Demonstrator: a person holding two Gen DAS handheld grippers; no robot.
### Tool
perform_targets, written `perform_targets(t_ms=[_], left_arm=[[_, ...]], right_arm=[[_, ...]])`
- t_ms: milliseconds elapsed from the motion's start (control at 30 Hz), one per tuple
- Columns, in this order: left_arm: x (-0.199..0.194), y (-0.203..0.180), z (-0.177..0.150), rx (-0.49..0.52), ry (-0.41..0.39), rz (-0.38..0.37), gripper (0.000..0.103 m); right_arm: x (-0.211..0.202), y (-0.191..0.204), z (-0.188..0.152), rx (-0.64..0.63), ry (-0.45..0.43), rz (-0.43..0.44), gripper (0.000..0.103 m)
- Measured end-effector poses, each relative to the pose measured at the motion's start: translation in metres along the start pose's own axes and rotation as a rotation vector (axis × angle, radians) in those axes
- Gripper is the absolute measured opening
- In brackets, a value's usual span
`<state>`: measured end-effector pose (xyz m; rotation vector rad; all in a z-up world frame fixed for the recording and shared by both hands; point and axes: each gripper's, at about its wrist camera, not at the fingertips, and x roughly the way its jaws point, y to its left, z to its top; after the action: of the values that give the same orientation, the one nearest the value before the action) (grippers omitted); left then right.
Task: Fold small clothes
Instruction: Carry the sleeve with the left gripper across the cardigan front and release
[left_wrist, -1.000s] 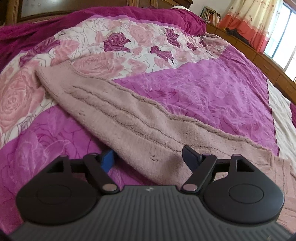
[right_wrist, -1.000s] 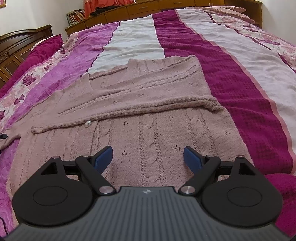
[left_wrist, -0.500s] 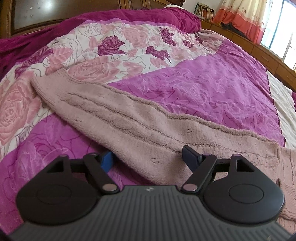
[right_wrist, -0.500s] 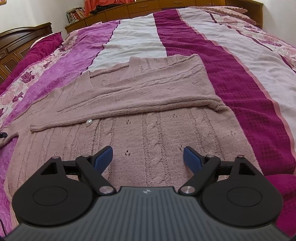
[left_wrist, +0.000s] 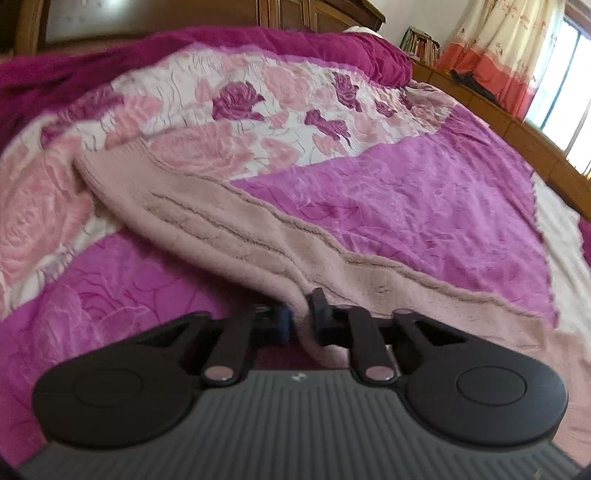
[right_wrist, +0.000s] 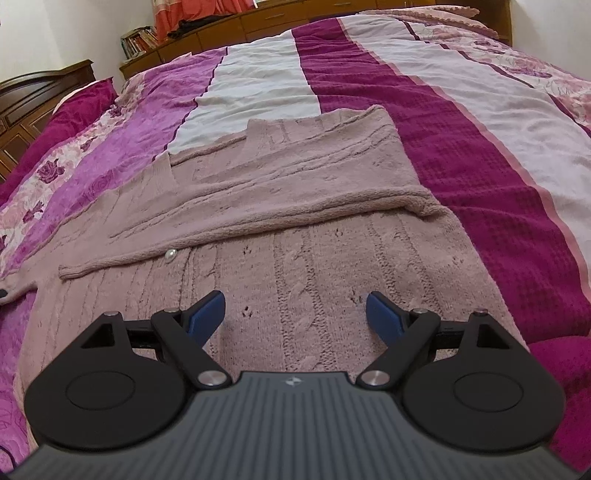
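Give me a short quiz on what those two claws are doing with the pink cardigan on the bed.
1. True or false: the left claw is pinching the cardigan's sleeve.
2. The right claw is: A) wide open over the cardigan, B) shut on the cardigan's button, C) gripping the bedspread.
3. Fill in: the other sleeve lies folded across the cardigan's ____.

Key: 1 true; 2 A; 3 body.

Home bedroom: quilted bed (right_wrist: 461, 122), curtains (left_wrist: 506, 48).
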<state>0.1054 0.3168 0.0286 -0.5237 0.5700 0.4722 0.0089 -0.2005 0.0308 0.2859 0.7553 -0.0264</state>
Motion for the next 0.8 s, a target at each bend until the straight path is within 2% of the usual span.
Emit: perform_targets(t_ms=[33,267,533,800], left_arm=[[-0.003,0.001,0.002,-0.014,-0.01,-0.014,0.009],[-0.037,-0.017,0.009,0.036,-0.122,-0.099,0.008],[-0.087,-0.058,0.011,0.072,-0.21,-0.249,0.008],[-0.121,-0.11,-0.005,0.134,-0.233,-0.398,0.008]], right_arm=[[0.0,0.0,0.0,-0.001,-0.001,0.001,0.088],[-0.001,-0.001,0.0,-0.003,-0.01,0.007,0.088],[-0.007,-0.006,0.0,0.026,-0.031,0.02,0.088],[-0.012,-0.018,-0.001,0.064,-0.048,0.034,0.088]])
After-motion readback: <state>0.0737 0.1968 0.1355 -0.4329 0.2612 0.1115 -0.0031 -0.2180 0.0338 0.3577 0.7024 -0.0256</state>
